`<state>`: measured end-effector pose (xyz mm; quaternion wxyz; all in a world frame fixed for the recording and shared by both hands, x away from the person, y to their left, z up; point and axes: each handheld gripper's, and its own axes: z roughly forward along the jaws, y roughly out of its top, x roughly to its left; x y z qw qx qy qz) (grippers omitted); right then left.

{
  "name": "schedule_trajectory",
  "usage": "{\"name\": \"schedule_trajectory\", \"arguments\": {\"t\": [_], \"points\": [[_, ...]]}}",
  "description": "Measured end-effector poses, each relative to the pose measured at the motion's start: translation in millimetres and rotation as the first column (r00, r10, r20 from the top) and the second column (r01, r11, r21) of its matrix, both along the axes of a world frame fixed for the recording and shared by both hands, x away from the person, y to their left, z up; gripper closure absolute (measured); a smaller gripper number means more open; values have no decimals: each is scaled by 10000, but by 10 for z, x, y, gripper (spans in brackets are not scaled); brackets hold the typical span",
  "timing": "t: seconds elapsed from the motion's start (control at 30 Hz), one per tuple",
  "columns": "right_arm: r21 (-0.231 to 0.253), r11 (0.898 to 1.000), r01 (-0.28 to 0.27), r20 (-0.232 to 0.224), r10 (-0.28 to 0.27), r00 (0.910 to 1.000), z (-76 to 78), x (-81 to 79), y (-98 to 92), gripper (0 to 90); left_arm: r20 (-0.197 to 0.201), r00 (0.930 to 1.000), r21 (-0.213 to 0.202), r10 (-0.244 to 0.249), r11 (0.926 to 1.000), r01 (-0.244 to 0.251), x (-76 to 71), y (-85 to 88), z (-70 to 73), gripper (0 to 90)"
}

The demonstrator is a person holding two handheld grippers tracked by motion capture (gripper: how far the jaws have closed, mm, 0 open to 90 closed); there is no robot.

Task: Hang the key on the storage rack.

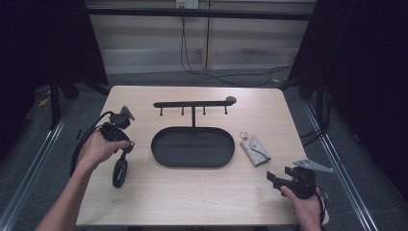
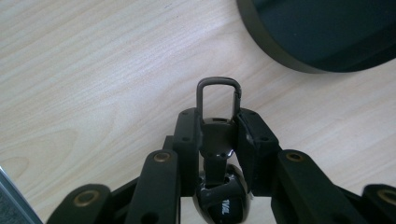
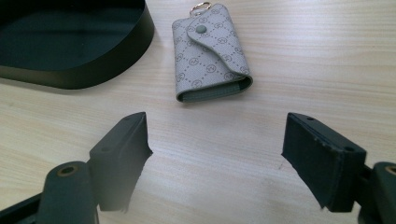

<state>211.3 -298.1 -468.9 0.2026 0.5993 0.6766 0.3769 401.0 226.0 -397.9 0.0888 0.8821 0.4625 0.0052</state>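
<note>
1. A black key fob [image 1: 120,172] with a metal clip loop [image 2: 218,95] lies on the worktop [image 1: 192,202] to the left of the black oval tray [image 1: 192,147], near the tray's front left curve.
2. The left gripper [image 1: 126,144] is clamped on the key fob's neck just below the clip; in the left gripper view the two black jaws press on either side of it, with the fob's glossy body [image 2: 222,198] hanging beneath them.
3. The person's left hand [image 1: 98,147] grasps this gripper from the left of the tray.
4. The tray carries an upright post with a hook bar [image 1: 192,103] across its far side.
5. A grey patterned key pouch [image 3: 212,51] with a snap flap and a small ring lies flat just right of the tray, apart from it.
6. The right gripper [image 1: 279,179] sits in front of the pouch, to the tray's front right, its jaws spread wide apart with nothing between them, held by the right hand [image 1: 308,207].
</note>
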Motion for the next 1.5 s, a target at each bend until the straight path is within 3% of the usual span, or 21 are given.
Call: {"name": "schedule_trajectory", "arguments": {"t": [0.2, 0.33, 0.43, 0.6, 0.97, 1.5], "points": [[-54, 10000, -18, -8, 18, 10000, -1, -3, 9, 225, -11, 10000, -93, 82, 9999, -82, -10, 32, 98, 708], [-46, 10000, 1, -15, -1, 10000, -2, -1, 9, 224, 347, 9993, -67, 111, 9999, -108, -31, 51, 215, 707], [-35, 10000, -4, -19, 4, 10000, -3, 3, 12, 224, 341, 9993, -52, 127, 9999, -126, -43, 56, 274, 708], [-37, 10000, -1, -27, 1, 10000, -5, 6, 10, 224, 422, 9991, 54, -72, 10000, 70, -44, 69, 335, 708], [4, 10000, 71, -71, -71, 9999, -5, 17, 13, 223, 681, 9975, -140, -198, 9997, 208, -89, 68, 469, 708], [15, 10000, 56, -69, -56, 10000, -6, 17, 4, 222, 1083, 9940, -239, -152, 9996, 179, -139, 9, 751, 707]]}}
